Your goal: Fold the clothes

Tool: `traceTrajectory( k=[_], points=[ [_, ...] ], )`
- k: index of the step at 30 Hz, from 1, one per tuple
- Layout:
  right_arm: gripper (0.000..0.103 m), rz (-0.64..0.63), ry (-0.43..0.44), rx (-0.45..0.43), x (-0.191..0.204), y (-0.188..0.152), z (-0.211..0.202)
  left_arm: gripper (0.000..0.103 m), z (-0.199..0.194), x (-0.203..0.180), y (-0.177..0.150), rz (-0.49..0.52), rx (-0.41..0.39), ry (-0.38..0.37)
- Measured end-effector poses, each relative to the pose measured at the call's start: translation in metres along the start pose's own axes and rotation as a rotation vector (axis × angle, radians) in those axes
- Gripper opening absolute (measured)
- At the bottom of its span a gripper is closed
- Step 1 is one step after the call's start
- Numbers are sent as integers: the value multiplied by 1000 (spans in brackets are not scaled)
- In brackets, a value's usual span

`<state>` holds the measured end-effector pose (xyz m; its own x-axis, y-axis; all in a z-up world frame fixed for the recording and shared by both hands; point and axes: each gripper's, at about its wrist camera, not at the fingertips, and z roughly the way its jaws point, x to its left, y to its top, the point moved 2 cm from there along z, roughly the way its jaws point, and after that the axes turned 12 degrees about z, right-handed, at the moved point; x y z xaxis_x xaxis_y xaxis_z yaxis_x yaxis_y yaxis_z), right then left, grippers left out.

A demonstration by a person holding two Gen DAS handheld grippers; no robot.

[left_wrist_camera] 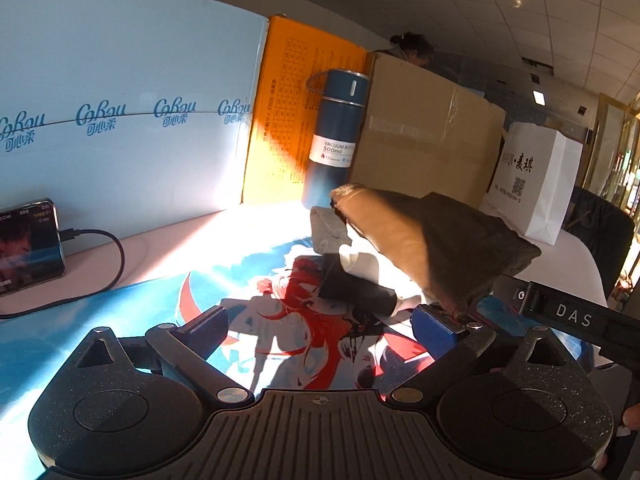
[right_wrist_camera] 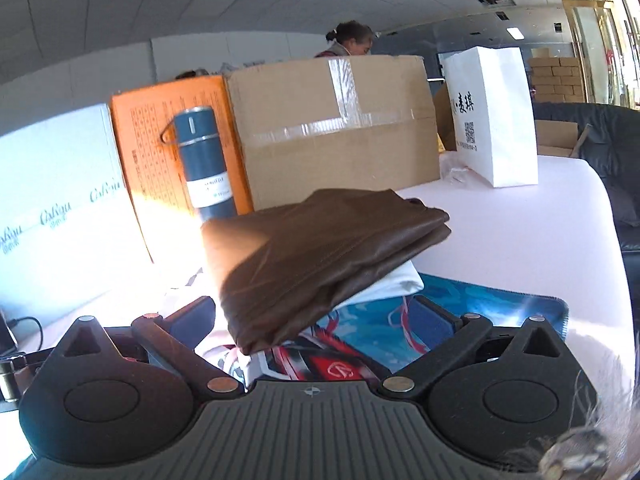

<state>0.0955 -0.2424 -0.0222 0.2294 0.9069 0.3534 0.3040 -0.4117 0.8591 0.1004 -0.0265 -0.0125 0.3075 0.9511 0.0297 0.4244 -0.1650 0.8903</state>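
My jaws: both pairs released, nothing gripped.

Left gripper (left_wrist_camera: 322, 326) and right gripper (right_wrist_camera: 316, 318) stand spread over the printed mat (left_wrist_camera: 120, 312). Folded brown garment (right_wrist_camera: 320, 252) lies atop the clothes pile (left_wrist_camera: 352, 276) on the counter (right_wrist_camera: 520, 240). Behind: blue vacuum bottle (left_wrist_camera: 336, 136), cardboard box (right_wrist_camera: 336, 128), white paper bag (right_wrist_camera: 496, 116).

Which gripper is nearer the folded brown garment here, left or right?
Left, narrowly. The left gripper has its right fingertip touching the brown garment. The right gripper is open, with the garment's corner hanging between its fingers.
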Motion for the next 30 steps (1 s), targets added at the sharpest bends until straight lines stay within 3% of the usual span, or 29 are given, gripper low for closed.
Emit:
traceTrajectory(
  k=[5, 11, 15, 30],
  points=[
    [103, -55, -108, 94, 7, -12, 16, 100, 9, 3, -14, 40, 66, 43],
    [103, -49, -204, 171, 1, -19, 32, 100, 22, 8, -19, 11, 137, 18],
    [103, -22, -274, 173, -6, -20, 33, 100, 26, 6, -21, 17, 156, 6],
    [103, -53, -293, 195, -4, -22, 37, 103, 29, -2, -22, 103, 224, 91]
  ],
)
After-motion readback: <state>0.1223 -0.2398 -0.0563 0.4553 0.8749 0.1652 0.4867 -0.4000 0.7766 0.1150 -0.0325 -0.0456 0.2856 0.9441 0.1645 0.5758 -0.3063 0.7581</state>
